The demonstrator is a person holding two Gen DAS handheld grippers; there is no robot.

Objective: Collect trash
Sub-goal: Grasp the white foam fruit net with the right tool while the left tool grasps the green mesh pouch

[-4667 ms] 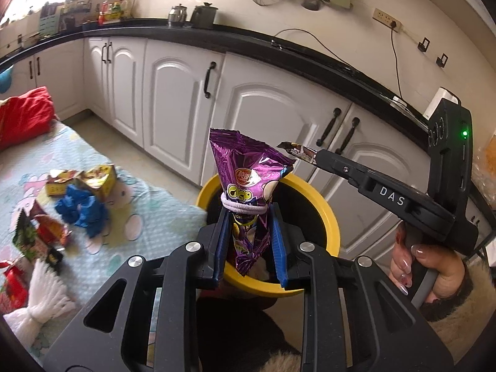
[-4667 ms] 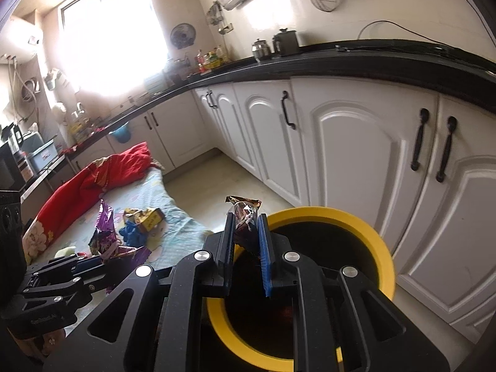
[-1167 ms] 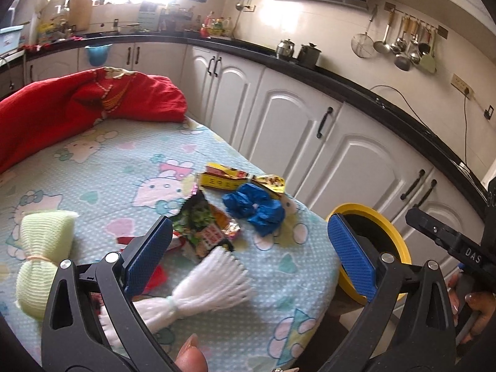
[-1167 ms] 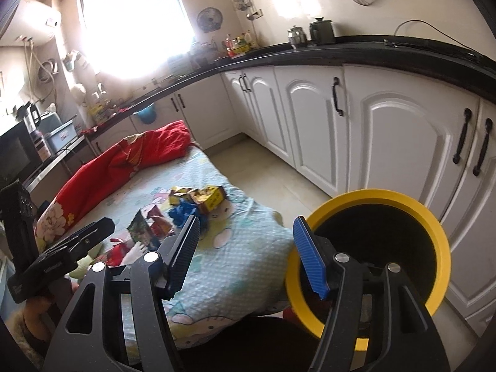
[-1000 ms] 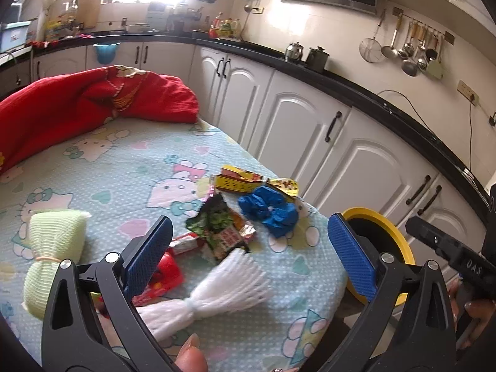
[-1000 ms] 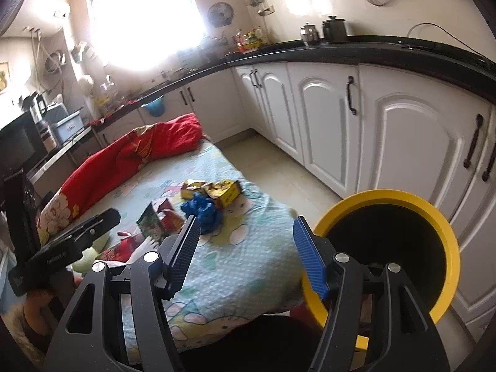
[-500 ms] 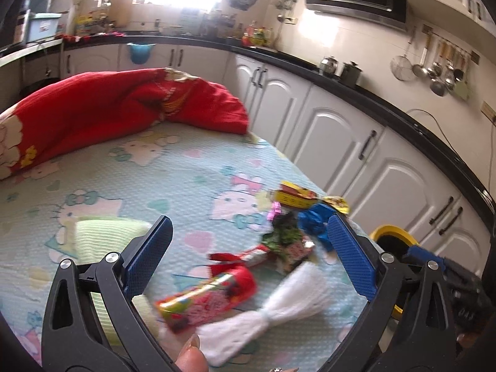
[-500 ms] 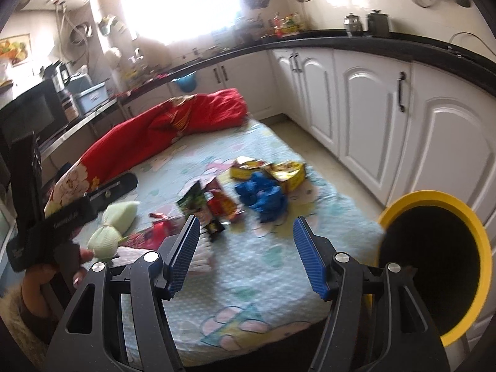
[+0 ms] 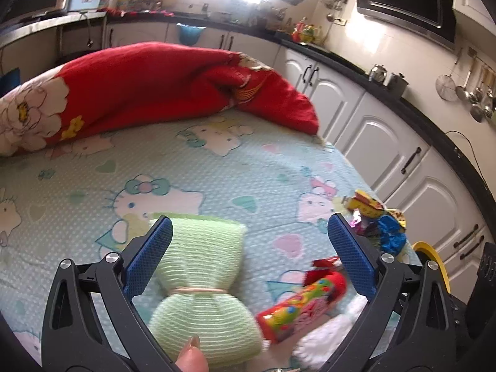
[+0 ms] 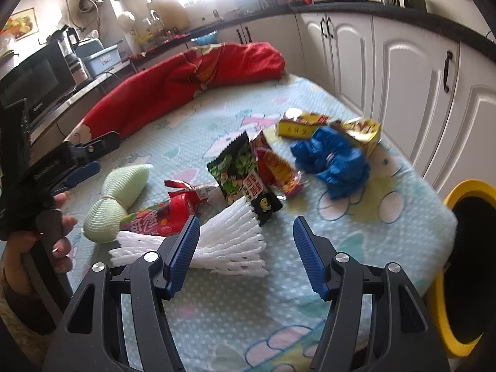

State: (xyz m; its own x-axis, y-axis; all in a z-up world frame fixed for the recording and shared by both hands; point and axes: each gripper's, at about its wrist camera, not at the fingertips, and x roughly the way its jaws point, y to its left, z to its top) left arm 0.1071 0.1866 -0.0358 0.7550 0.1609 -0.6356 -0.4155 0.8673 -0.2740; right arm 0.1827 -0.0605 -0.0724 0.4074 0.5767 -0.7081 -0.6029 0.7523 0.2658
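Both grippers are open and empty over a table with a Hello Kitty cloth (image 9: 217, 167). My left gripper (image 9: 248, 257) hangs over a pale green foam net (image 9: 201, 279), with a red candy wrapper (image 9: 303, 297) at its right. My right gripper (image 10: 245, 248) is above a white foam net (image 10: 229, 241). Beyond it lie a green snack bag (image 10: 238, 167), a red-yellow wrapper (image 10: 279, 167), a crumpled blue bag (image 10: 334, 161) and yellow boxes (image 10: 303, 124). The yellow-rimmed trash bin (image 10: 471, 248) stands off the table's right edge.
A red quilt (image 9: 139, 83) lies across the far side of the table. White kitchen cabinets (image 10: 403, 71) under a black counter run along the right. A microwave (image 10: 34, 80) sits on the left counter. The left gripper shows in the right wrist view (image 10: 62, 161).
Both grippers let their wrappers go at the bin and opened. They swung left from the bin to the table. The left one now sits over the green foam net, the right over the white one.
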